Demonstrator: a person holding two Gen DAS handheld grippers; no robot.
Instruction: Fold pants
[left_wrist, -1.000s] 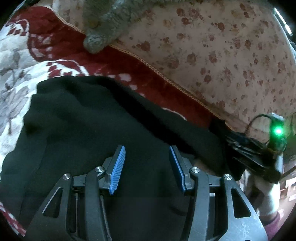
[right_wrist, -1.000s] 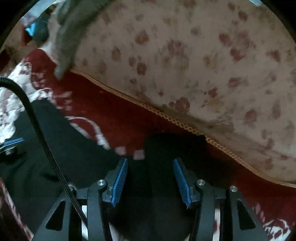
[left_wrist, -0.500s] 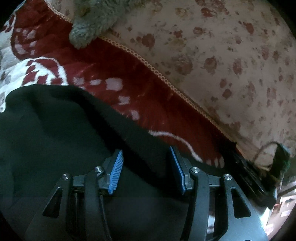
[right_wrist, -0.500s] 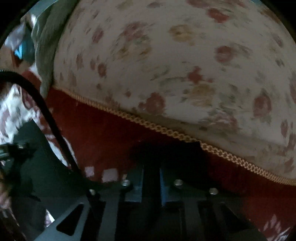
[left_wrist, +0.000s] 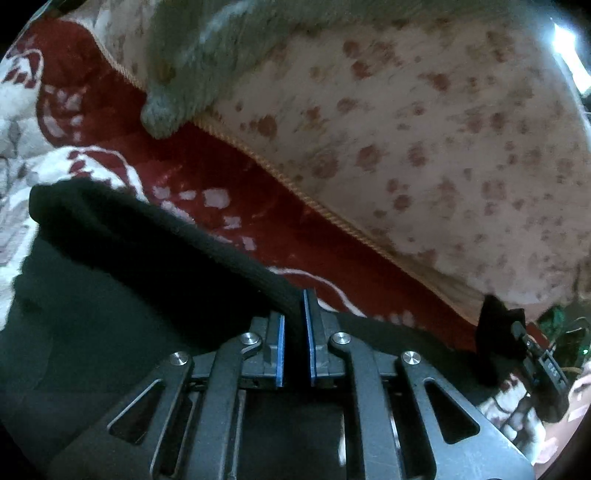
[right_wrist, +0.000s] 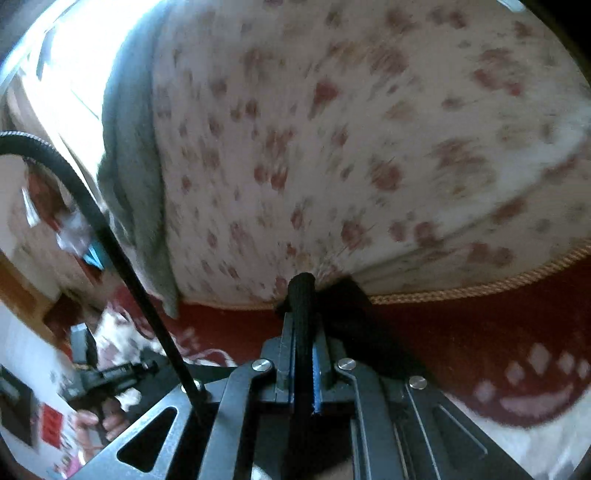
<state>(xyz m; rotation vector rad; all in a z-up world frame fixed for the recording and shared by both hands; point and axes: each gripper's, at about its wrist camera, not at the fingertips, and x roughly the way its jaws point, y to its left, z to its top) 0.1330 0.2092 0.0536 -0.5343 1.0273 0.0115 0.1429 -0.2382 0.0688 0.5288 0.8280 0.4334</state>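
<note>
The black pants (left_wrist: 122, 295) lie on a red and white patterned bedcover (left_wrist: 236, 192). My left gripper (left_wrist: 293, 325) is shut on the thick far edge of the pants, which runs off to the upper left. My right gripper (right_wrist: 303, 332) is shut on another bunched part of the black pants (right_wrist: 302, 295) and holds it lifted, with cloth trailing down to the right. The right gripper also shows at the right edge of the left wrist view (left_wrist: 517, 343), gripping black cloth.
A cream floral pillow (left_wrist: 424, 147) with gold piping lies just beyond the pants. A grey fluffy cloth (left_wrist: 192, 66) hangs over its left end. A black cable (right_wrist: 110, 240) crosses the right wrist view. Room clutter shows at lower left (right_wrist: 55, 387).
Both grippers were open a second ago. The right one shut on the pants first, then the left one shut on the far edge. The right gripper has lifted and tilted up.
</note>
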